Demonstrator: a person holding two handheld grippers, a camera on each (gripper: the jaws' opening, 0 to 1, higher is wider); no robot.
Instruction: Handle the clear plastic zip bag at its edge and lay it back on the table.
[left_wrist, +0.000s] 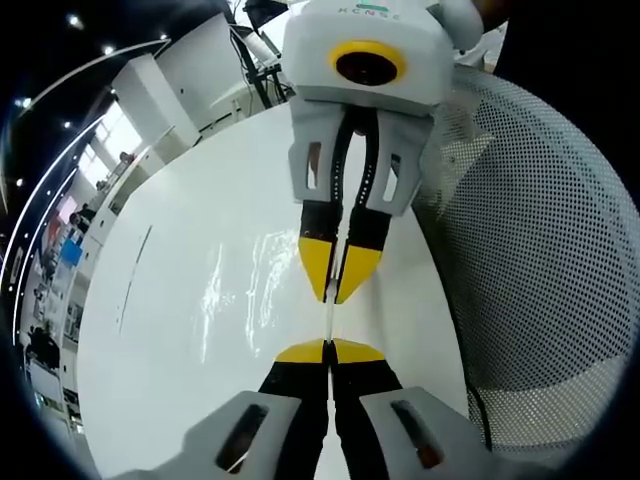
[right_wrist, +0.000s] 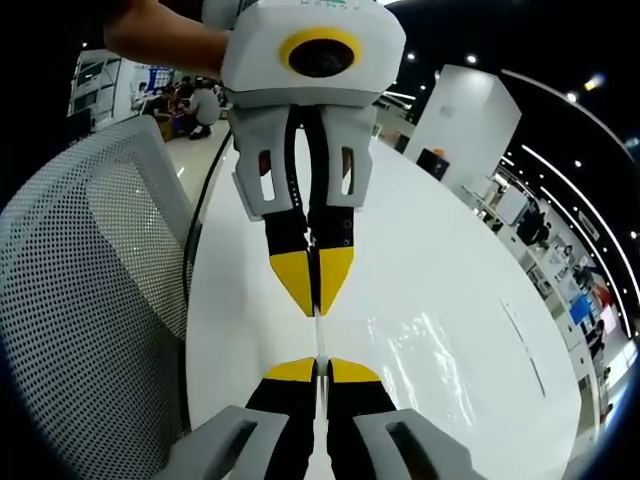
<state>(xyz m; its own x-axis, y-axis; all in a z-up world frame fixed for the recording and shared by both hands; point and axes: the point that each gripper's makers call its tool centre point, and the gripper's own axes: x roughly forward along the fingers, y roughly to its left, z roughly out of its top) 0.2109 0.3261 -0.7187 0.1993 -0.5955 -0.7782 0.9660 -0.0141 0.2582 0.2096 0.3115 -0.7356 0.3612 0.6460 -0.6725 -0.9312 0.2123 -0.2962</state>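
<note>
Above a glossy white counter (left_wrist: 180, 330) beside a mesh chair (left_wrist: 540, 260), the left tool (left_wrist: 329, 352) and right tool (right_wrist: 316, 370) face tip to tip, each clamped shut on the clear bag's edge (left_wrist: 329, 318), stretched taut between them, its sheet draping toward the counter.

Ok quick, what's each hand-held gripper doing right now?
Left hand-held gripper: closed, pinching the edge of the clear zip bag.
Right hand-held gripper: closed, pinching the same bag edge, facing the left one.
</note>
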